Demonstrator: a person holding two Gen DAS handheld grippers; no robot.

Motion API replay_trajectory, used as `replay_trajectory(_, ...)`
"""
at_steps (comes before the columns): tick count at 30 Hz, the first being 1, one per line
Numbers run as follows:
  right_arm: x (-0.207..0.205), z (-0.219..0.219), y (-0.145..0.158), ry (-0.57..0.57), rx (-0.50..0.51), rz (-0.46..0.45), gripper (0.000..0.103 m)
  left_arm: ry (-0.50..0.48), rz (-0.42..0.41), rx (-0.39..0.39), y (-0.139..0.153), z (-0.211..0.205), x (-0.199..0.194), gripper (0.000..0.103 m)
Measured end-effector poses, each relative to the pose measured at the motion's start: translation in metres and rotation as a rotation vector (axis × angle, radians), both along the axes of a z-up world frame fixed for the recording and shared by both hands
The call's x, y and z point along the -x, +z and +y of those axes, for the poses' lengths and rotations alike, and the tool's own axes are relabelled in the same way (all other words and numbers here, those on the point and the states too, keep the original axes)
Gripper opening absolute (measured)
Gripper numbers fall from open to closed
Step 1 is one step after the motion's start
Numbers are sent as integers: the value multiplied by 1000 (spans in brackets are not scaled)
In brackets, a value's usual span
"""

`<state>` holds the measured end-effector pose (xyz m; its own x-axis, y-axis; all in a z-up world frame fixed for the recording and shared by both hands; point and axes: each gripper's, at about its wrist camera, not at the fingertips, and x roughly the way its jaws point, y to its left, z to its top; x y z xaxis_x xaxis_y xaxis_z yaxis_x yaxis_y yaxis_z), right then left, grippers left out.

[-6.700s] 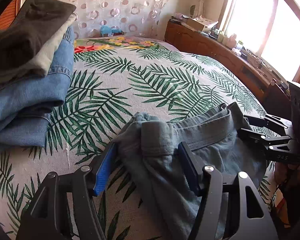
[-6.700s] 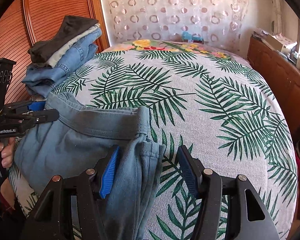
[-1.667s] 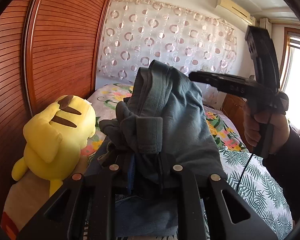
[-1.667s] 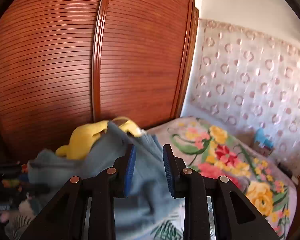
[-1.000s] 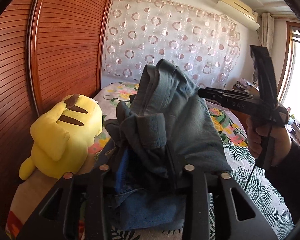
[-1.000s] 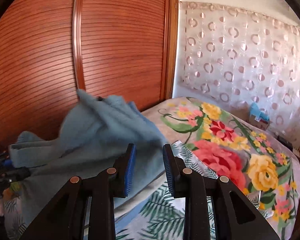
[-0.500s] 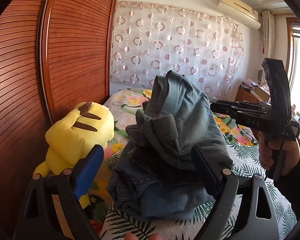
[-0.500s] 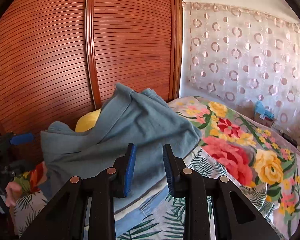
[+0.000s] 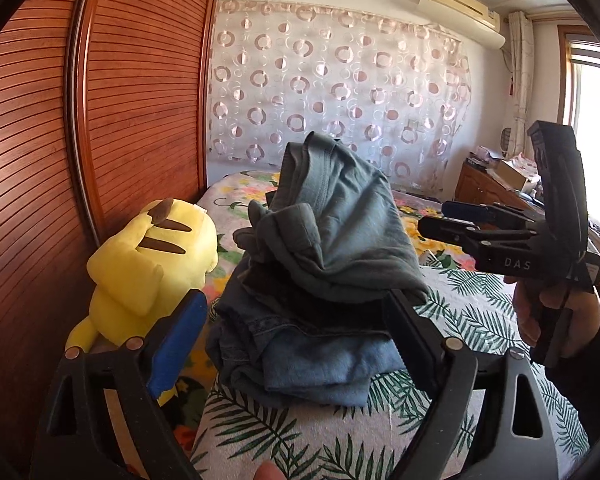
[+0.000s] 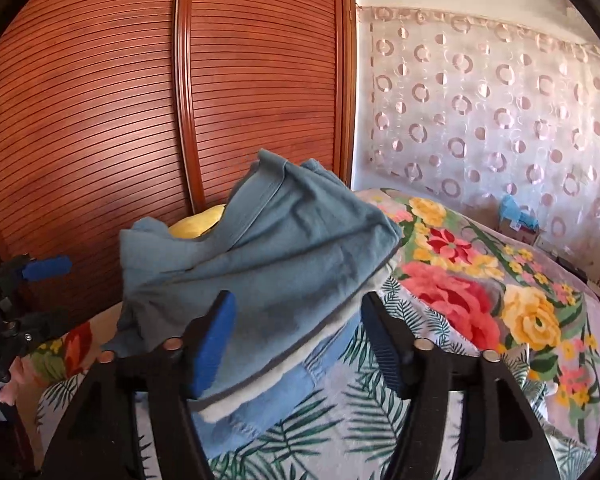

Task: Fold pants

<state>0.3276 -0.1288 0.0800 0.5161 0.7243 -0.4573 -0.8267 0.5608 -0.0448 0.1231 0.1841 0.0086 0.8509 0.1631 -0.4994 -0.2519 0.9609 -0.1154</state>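
Resting on the clothes stack (image 9: 308, 364), grey-blue pants (image 9: 340, 232) now released, left gripper (image 9: 296, 344) and right gripper (image 10: 296, 344) both spread wide.

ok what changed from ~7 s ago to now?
The grey-blue pants went from the open bedspread up onto the clothes stack beside the yellow plush. The left gripper clamped them, then let go; the right gripper shut beside them and has reopened. Both stand open and empty. Stack and plush stayed put.
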Motion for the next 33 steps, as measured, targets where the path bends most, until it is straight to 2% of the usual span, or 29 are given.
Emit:
replay_trajectory(8,36,-22,3,-48,-19,-11,80,-44,11,-31,10,-20,20,90)
replay_trajectory(22,99,-70,0,-129,-69,-23,86,-131,4,-48,23,-58,47,90)
replay_trajectory(33,145,-106,-10,-244,-90,-19,86,-209,7,-32,17,-97,55,90)
